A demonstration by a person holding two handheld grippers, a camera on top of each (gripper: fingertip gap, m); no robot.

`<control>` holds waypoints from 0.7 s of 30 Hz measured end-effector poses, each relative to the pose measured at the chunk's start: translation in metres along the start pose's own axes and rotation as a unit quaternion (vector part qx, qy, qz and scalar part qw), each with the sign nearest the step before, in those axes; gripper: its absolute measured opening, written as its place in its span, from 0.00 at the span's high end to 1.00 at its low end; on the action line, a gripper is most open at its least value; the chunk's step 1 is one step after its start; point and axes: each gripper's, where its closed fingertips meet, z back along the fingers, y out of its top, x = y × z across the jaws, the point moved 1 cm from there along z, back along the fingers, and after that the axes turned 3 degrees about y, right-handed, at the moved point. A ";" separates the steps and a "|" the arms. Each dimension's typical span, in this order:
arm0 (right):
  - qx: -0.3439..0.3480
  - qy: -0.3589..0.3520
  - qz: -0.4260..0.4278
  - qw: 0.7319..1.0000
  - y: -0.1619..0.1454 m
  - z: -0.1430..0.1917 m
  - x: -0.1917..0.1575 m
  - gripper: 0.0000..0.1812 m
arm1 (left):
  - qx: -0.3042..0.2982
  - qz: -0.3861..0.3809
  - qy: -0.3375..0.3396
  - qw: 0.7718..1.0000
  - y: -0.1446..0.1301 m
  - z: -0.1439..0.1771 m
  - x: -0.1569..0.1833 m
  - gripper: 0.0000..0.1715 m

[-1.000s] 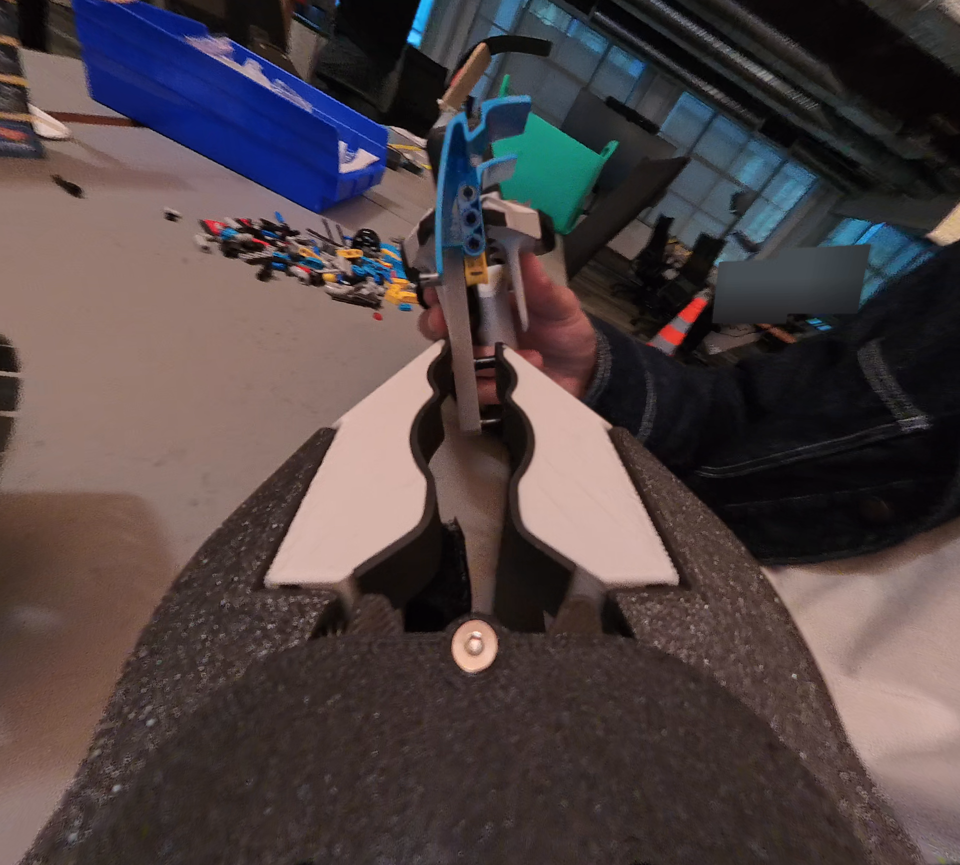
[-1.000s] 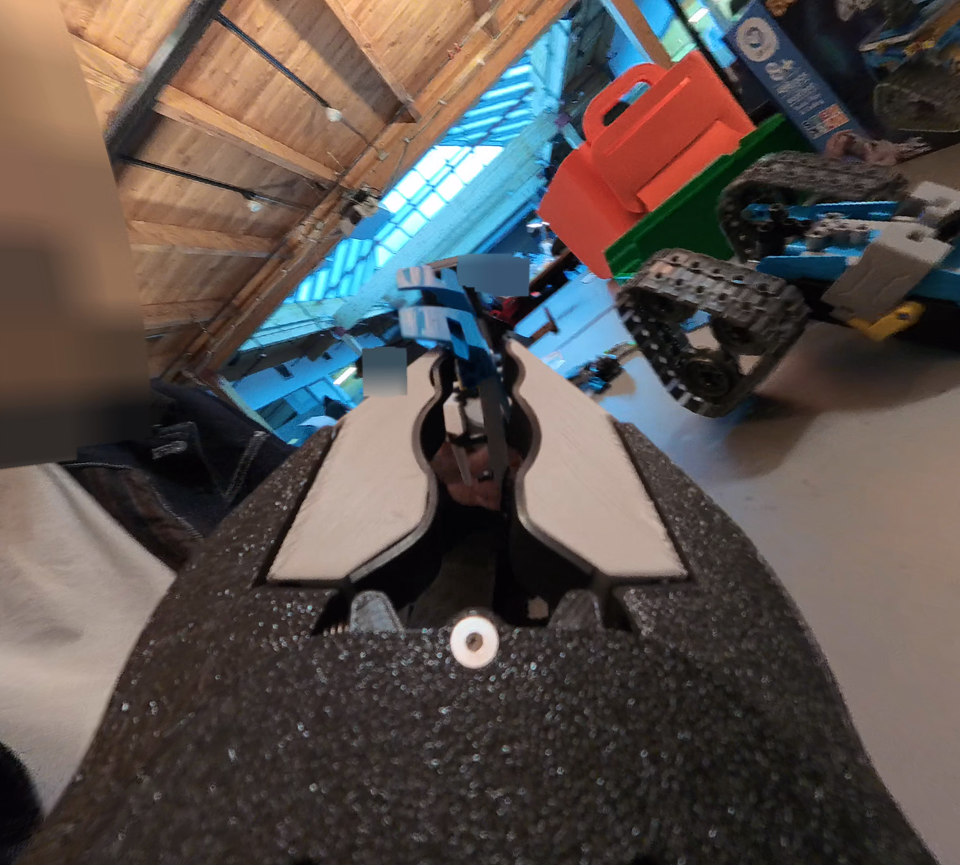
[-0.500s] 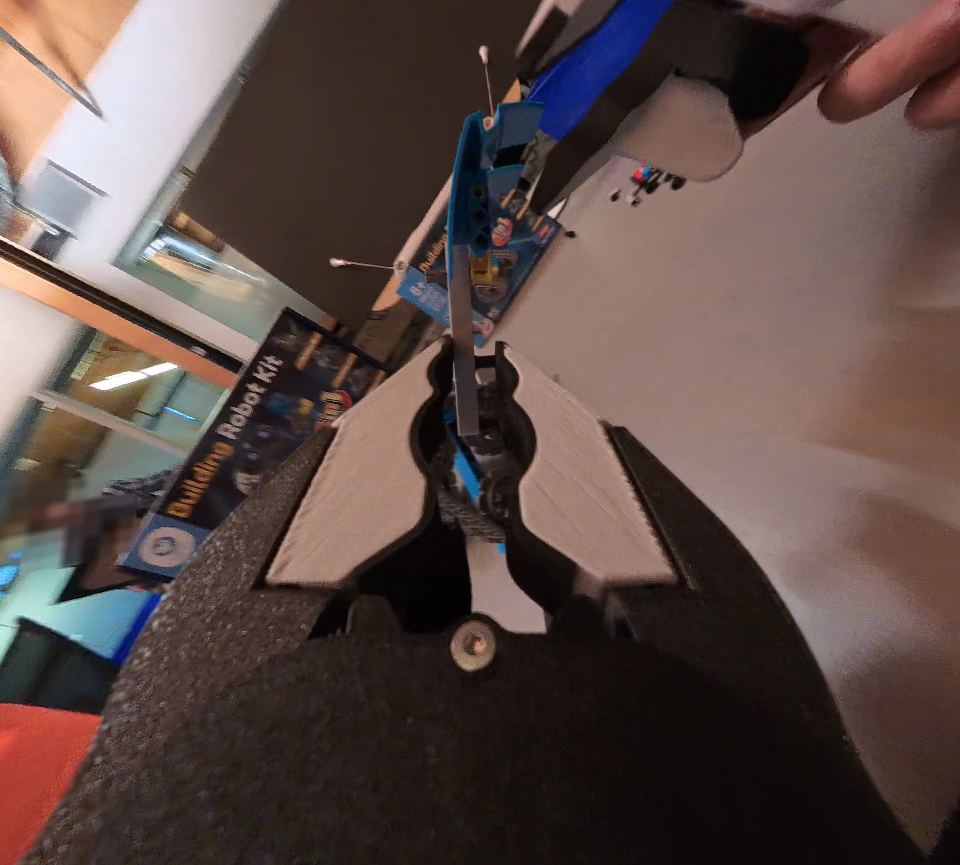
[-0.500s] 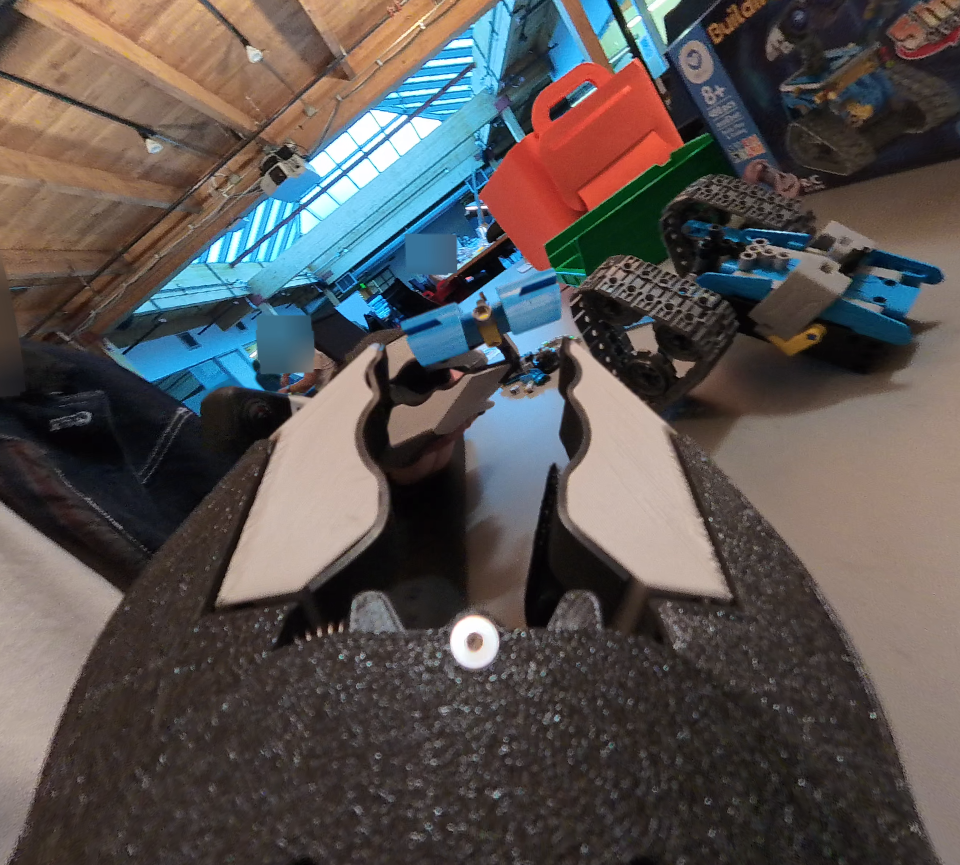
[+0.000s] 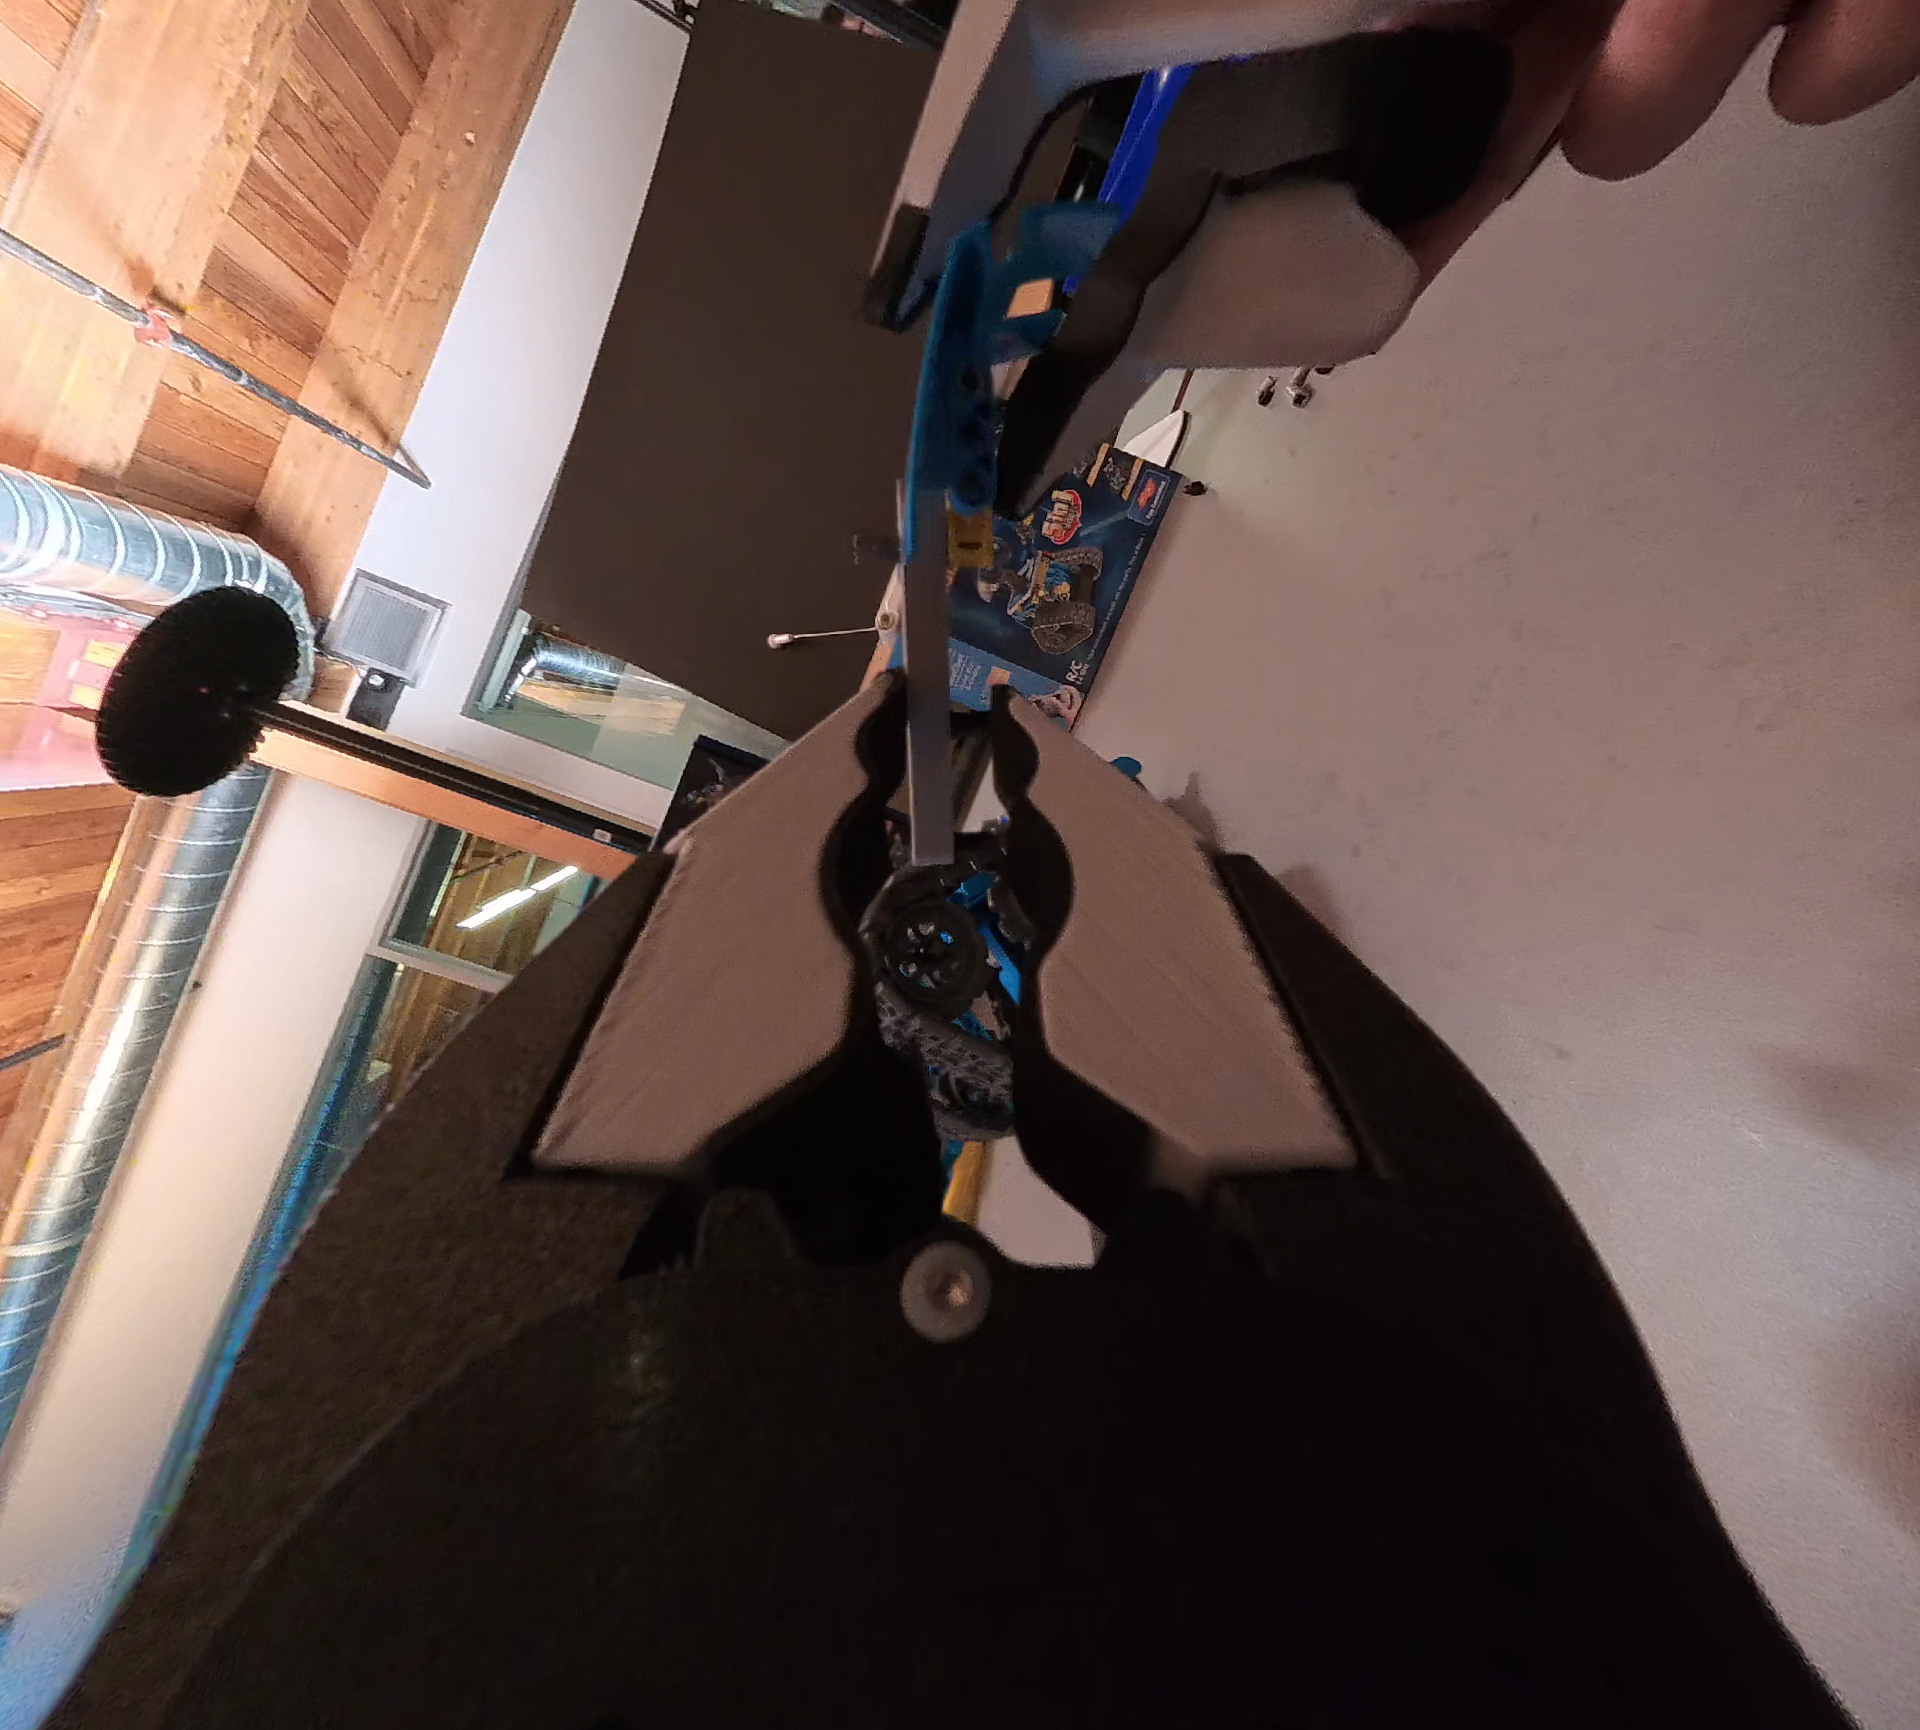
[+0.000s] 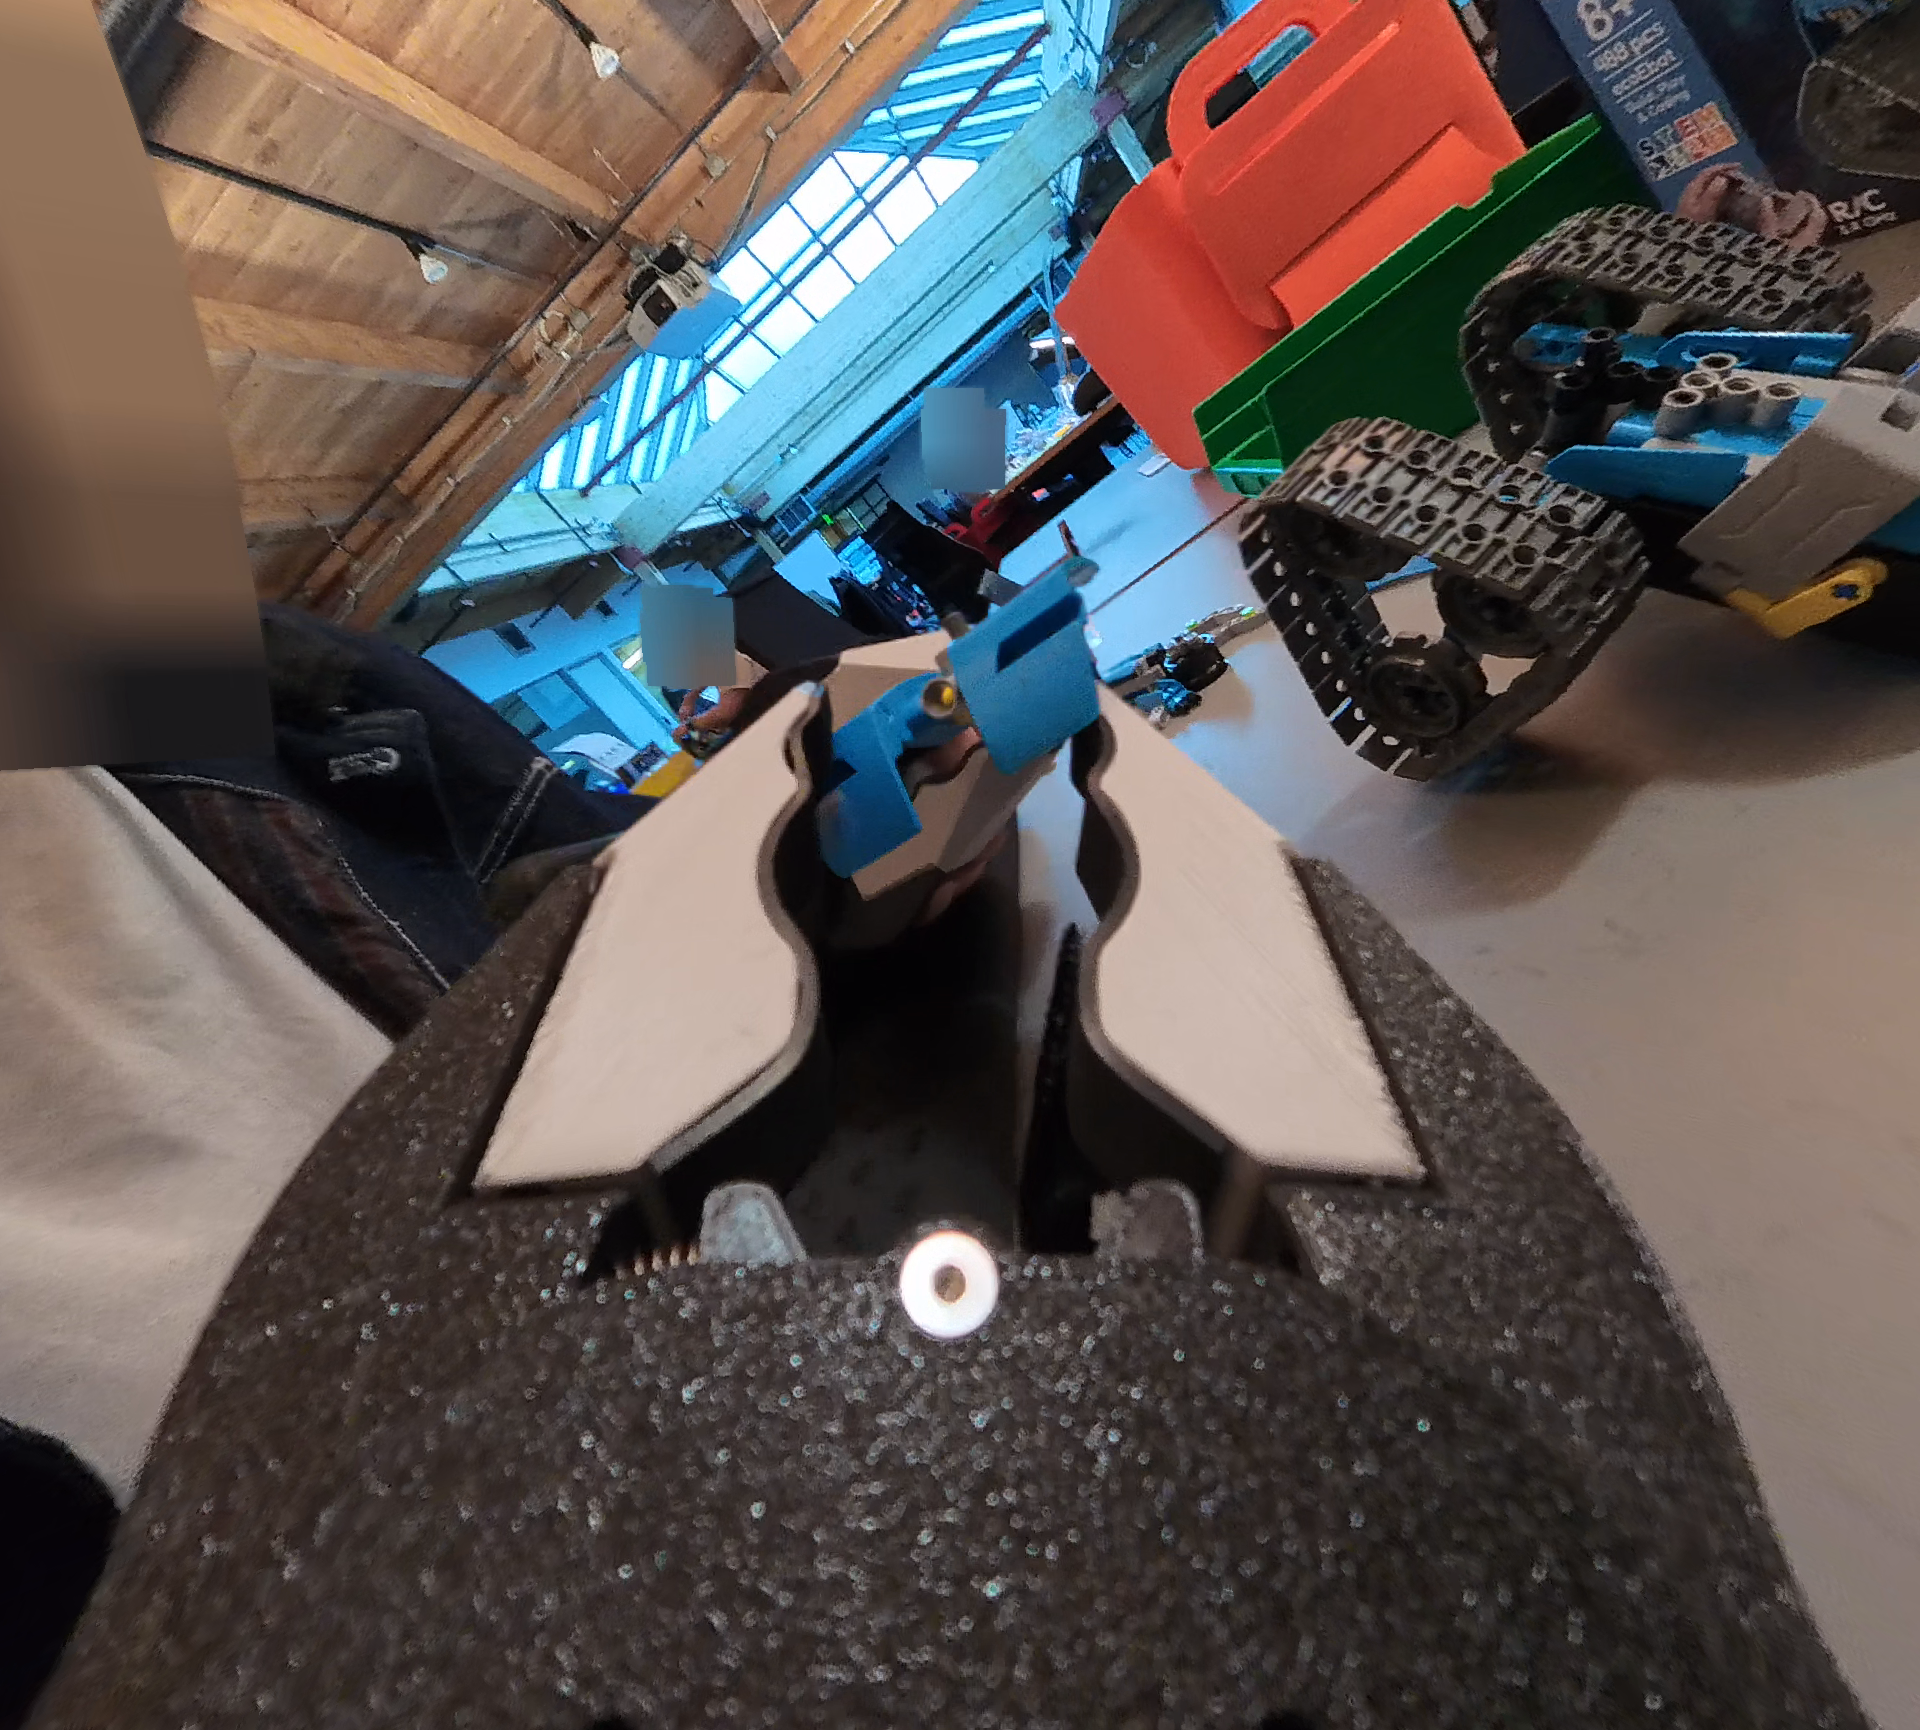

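Left wrist view shows the left claw point(image 5: 940, 714) drawn narrow onto the grey beam of a small blue-and-grey brick assembly point(image 5: 956, 392), which stands up out of its tips. That grip is the same as a second ago, though the view has swung from the person's sleeve round to a wall. The change is on the other side. A second ago the right claw point(image 6: 951, 704) was pinched shut on this assembly; now it stands wide, with the blue end of the piece point(image 6: 1023, 672) lying between its spread tips. I cannot tell whether either finger touches it. So only the left claw carries the piece. Seen from the left, the right claw point(image 5: 1195, 309) and the hand point(image 5: 1714, 18) gripping it sit just past the assembly's top. A tracked vehicle point(image 6: 1558, 517) of blue, grey and black bricks rests on the pale grey surface point(image 6: 1558, 953), beyond the assembly and to its right in the right wrist view. Behind the vehicle stand a green bin point(image 6: 1403, 371), an orange case point(image 6: 1299, 163) and a dark printed box point(image 6: 1662, 18), with loose small parts scattered to its left. A printed leaflet point(image 5: 1081, 579) lies on the surface near it. Above the vehicle run a plank ceiling point(image 6: 416, 18) with skylights and a silver duct point(image 5: 104, 537).
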 end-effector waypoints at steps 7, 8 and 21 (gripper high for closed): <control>-0.013 -0.006 -0.003 1.000 -0.005 -0.002 0.002 0.77 | -0.016 0.025 -0.022 0.999 -0.005 -0.001 0.004 0.92; -0.013 -0.010 -0.002 1.000 -0.005 -0.002 0.003 0.77 | -0.017 0.027 -0.026 0.999 -0.005 -0.002 0.005 0.92; 0.078 -0.042 -0.018 0.996 0.026 0.025 0.014 0.73 | 0.007 0.006 -0.027 1.000 0.003 0.001 0.009 0.92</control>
